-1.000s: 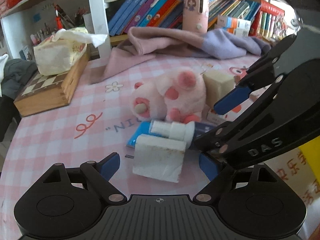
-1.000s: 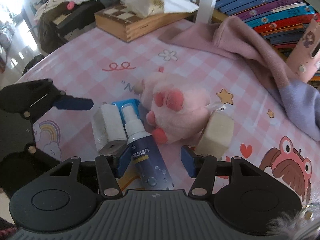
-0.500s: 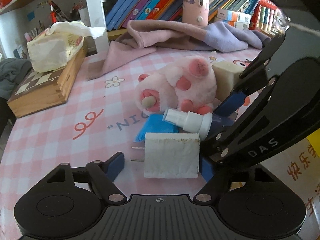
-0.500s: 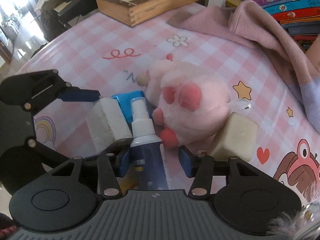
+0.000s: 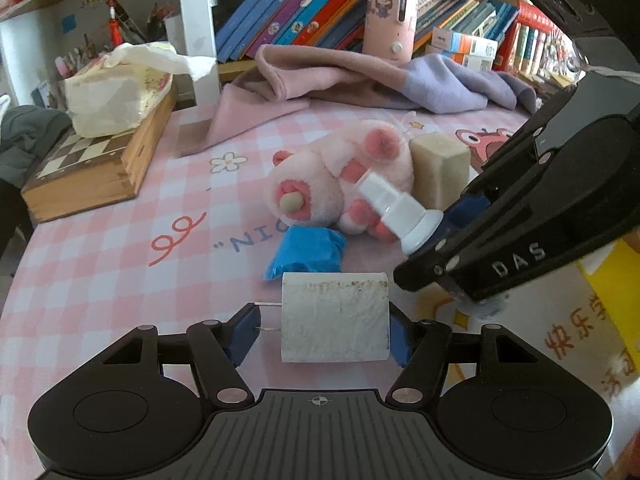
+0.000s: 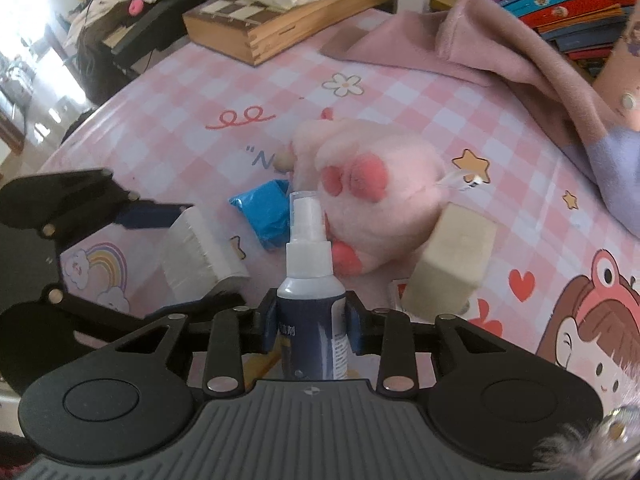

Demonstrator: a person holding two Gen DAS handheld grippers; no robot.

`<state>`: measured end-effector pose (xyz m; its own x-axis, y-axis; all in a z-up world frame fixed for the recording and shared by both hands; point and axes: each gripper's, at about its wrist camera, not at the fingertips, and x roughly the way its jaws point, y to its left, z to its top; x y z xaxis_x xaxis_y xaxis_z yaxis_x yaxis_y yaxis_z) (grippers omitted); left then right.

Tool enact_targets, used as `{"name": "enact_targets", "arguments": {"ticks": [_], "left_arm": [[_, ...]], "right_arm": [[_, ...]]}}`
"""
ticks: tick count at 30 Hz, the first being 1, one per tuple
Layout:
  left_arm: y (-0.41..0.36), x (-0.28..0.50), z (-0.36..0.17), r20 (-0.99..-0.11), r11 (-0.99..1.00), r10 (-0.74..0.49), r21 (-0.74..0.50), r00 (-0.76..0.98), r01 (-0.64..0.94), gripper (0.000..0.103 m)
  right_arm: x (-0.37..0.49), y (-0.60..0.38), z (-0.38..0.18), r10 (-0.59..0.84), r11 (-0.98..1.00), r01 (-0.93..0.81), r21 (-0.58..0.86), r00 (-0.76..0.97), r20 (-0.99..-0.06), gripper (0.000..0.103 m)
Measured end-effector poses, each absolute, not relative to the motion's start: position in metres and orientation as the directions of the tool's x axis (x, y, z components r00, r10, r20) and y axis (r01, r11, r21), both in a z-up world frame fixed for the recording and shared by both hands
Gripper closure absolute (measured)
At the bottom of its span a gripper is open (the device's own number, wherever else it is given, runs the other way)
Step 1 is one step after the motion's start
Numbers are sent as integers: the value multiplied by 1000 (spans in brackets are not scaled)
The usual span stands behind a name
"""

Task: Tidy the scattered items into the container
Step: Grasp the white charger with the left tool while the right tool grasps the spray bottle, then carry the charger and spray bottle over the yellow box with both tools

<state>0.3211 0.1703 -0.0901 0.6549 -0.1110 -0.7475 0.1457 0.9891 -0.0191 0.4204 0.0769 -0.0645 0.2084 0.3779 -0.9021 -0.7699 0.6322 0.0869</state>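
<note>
My left gripper (image 5: 322, 334) is shut on a white charger plug (image 5: 335, 317), prongs pointing left; the plug also shows in the right wrist view (image 6: 200, 250). My right gripper (image 6: 313, 326) is shut on a dark blue spray bottle (image 6: 310, 280) with a white nozzle, lifted and tilted; its nozzle shows in the left wrist view (image 5: 396, 210). On the pink checked tablecloth lie a pink plush toy (image 5: 340, 178) (image 6: 372, 200), a blue packet (image 5: 308, 254) (image 6: 266, 210) and a beige block (image 5: 438, 168) (image 6: 450, 264). No container is clearly in view.
A wooden chessboard box (image 5: 96, 164) with a tissue pack (image 5: 116, 92) stands at the left. A pink and lilac cloth (image 5: 360, 76) lies at the back before a shelf of books (image 5: 320, 4). A yellow thing (image 5: 612, 276) shows at the right edge.
My right gripper closed on the spray bottle and lifted it off the table. My left gripper closed on the charger plug. The blue packet under them is now uncovered.
</note>
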Motion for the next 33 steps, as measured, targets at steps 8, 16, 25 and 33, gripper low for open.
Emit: {"name": "enact_targets", "arguments": {"ticks": [8, 16, 25, 33], "left_arm": [[170, 298, -68, -722, 991, -114, -31, 683, 132, 38], [171, 264, -47, -693, 991, -127, -57, 709, 122, 38], [170, 219, -25, -653, 988, -151, -78, 742, 133, 38], [167, 181, -8, -640, 986, -164, -82, 751, 146, 38]], "right_arm": [[401, 67, -43, 418, 656, -748, 101, 248, -874, 72], [372, 57, -21, 453, 677, -727, 113, 292, -842, 72], [334, 40, 3, 485, 701, -702, 126, 340, -806, 72], [288, 27, 25, 496, 712, -694, 111, 385, -778, 72]]}}
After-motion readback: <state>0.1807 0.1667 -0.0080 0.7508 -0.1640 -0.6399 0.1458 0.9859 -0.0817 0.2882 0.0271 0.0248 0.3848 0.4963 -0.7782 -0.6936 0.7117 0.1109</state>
